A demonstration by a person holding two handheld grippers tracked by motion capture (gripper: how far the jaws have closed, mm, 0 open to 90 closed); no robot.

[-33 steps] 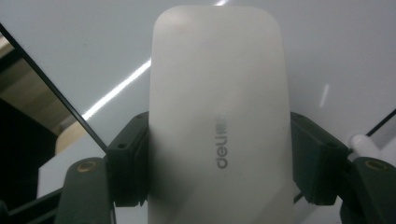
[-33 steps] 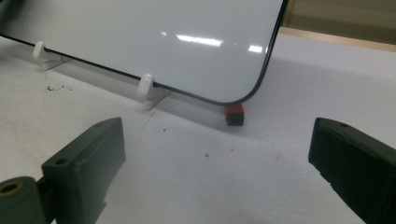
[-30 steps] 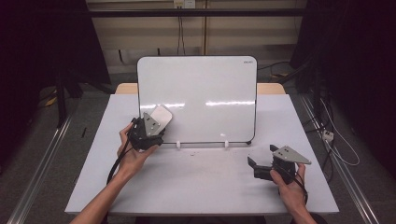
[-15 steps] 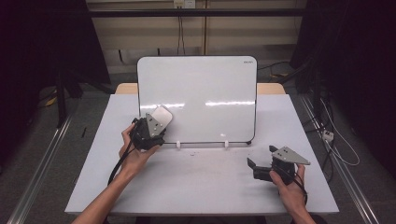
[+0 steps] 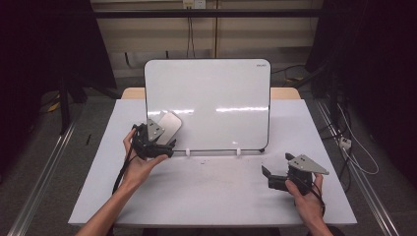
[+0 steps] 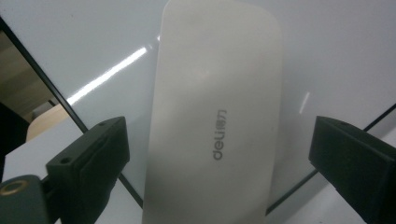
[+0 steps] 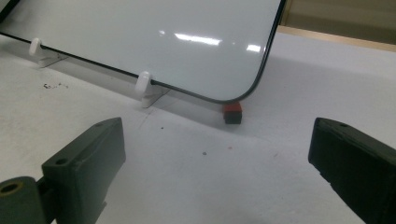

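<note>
A white whiteboard [image 5: 216, 98] stands upright on the white table [image 5: 216, 196], held in small white clips [image 7: 145, 84]. A pale grey eraser [image 5: 169, 125] marked "deli" rests tilted against the board's lower left corner. In the left gripper view the eraser [image 6: 219, 121] lies between the black jaws, which stand wide apart with a gap on each side. My left gripper [image 5: 160, 135] is open around it. My right gripper [image 5: 270, 178] is open and holds nothing, low over the table at the front right, and it faces the board's lower right corner [image 7: 233, 95].
A small red and black block [image 7: 233, 113] sits under the whiteboard's lower right corner. Dark specks [image 7: 53, 86] lie on the table near a clip. Black curtains and cables surround the table, and a metal rail [image 5: 39, 187] runs along the floor on the left.
My left gripper has edged slightly right toward the eraser. The right gripper and the whiteboard have not moved.
</note>
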